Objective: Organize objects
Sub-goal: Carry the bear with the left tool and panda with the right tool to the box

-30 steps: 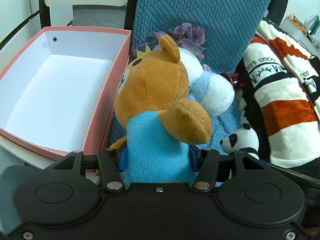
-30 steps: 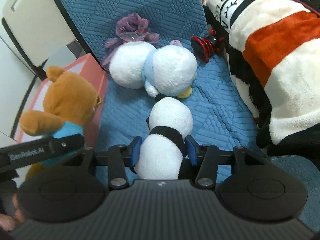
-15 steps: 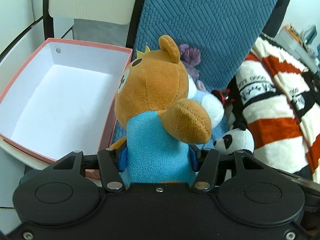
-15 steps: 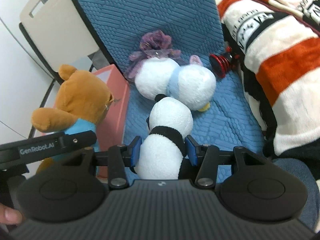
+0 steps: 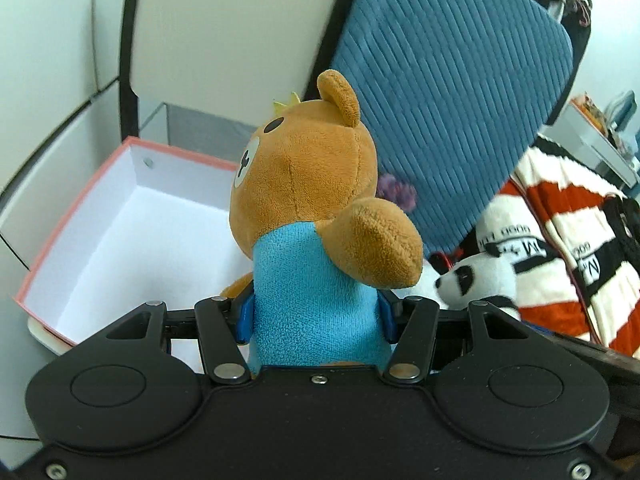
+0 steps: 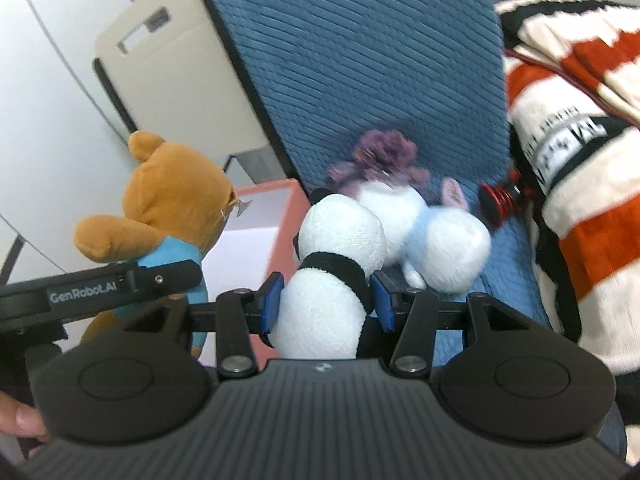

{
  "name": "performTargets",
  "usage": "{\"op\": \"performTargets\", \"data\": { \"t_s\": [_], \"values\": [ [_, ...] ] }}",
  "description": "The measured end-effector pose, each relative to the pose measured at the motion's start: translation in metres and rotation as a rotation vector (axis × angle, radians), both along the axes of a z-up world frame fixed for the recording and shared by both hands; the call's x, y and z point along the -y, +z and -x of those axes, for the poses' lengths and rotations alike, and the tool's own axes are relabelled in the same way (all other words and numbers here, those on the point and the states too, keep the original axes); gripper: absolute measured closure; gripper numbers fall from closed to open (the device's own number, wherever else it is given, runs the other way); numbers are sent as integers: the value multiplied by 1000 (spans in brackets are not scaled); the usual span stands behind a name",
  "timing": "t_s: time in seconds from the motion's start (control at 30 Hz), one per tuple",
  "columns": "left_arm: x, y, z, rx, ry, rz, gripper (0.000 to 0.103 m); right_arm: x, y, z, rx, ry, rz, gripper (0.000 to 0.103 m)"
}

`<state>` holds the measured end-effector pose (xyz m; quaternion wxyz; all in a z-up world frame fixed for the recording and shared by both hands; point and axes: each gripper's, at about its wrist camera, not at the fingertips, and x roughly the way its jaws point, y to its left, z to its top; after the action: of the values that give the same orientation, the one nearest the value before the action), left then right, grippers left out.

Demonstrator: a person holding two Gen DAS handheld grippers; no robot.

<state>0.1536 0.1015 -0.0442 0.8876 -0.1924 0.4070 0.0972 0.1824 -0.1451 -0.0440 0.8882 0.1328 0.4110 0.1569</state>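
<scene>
My left gripper (image 5: 316, 316) is shut on a brown plush bear (image 5: 308, 184) in a blue shirt, gripping its body, held in the air beside the open pink box (image 5: 76, 204) with a white inside. My right gripper (image 6: 326, 300) is shut on a plush panda (image 6: 332, 268), pads pressing its white body below the black band. In the right wrist view the bear (image 6: 172, 200) and the left gripper's arm show at the left, over the pink box (image 6: 292, 216). The panda (image 5: 476, 276) also shows at the right in the left wrist view.
A white and pale blue plush (image 6: 440, 244), a purple plush (image 6: 384, 152) and a small red thing (image 6: 496, 200) lie on the blue quilted chair (image 6: 360, 60). A red, white and black striped blanket (image 6: 580, 184) fills the right side. A cream chair back (image 5: 224, 32) stands behind the box.
Both grippers have risen with their toys, the chair seat and remaining plushes dropping lower in view. The bear now hangs nearer over the pink box. Neither grip has changed.
</scene>
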Motion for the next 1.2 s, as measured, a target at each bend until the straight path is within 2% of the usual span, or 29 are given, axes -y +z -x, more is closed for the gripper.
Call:
{"op": "performTargets", "data": {
  "t_s": [0.37, 0.57, 0.8, 1.2],
  "values": [
    [-73, 29, 7, 57, 57, -5, 50, -49, 50, -22, 96, 63, -10, 52],
    [-117, 31, 13, 67, 91, -17, 50, -93, 61, -26, 120, 113, -19, 52],
    [-162, 16, 27, 56, 131, -21, 49, -152, 44, -32, 84, 178, 19, 52],
    [-224, -46, 7, -61, 134, -12, 49, -212, -19, -59, -59, 212, 65, 52]
  ]
}}
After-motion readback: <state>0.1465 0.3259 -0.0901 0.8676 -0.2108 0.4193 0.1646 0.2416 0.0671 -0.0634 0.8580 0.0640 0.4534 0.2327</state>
